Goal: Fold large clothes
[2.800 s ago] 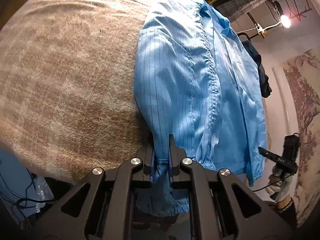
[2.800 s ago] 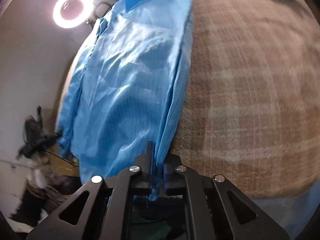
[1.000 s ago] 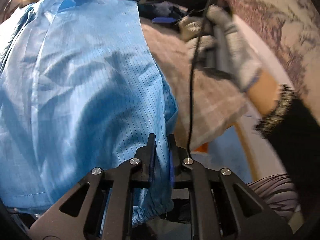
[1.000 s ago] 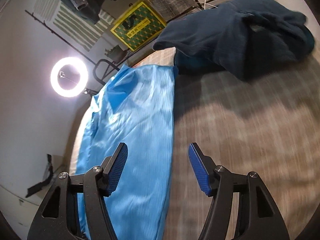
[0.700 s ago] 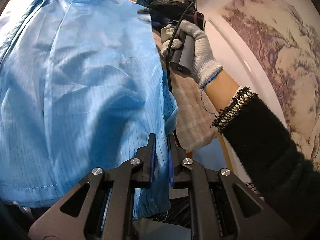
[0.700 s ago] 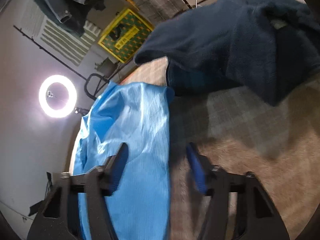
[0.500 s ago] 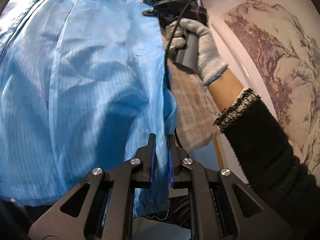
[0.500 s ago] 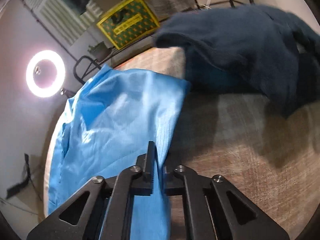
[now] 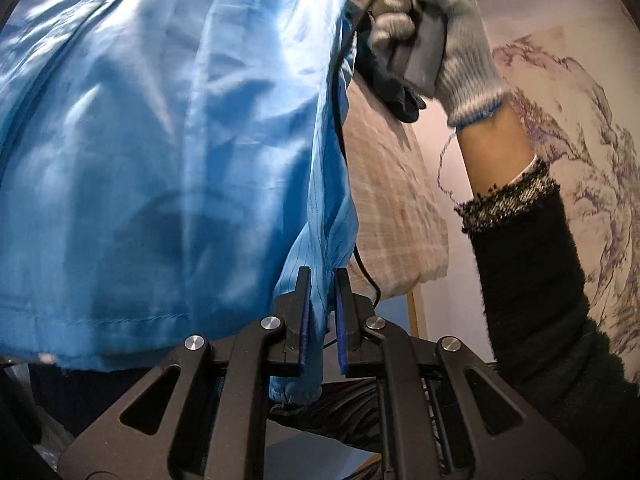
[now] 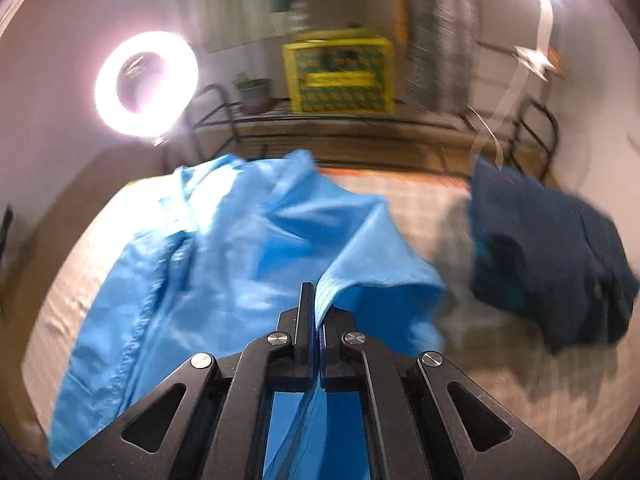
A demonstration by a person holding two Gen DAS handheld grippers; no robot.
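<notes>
While the blue coat [image 10: 224,248] is lifted off the plaid bed [image 10: 440,208]:
Left gripper [image 9: 322,292]: clamped on a gathered cuff, near edge.
Right gripper [image 10: 316,312]: just closed, coat edge pinched between.
Dark garment [image 10: 560,260]: left lying far right.

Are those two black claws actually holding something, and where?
Yes, both pinch the blue garment: left gripper near its gathered cuff, right gripper on a folded edge.

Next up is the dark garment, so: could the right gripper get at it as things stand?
Probably not yet: the right gripper is shut on the blue garment; the dark garment lies uncovered to its right.
</notes>
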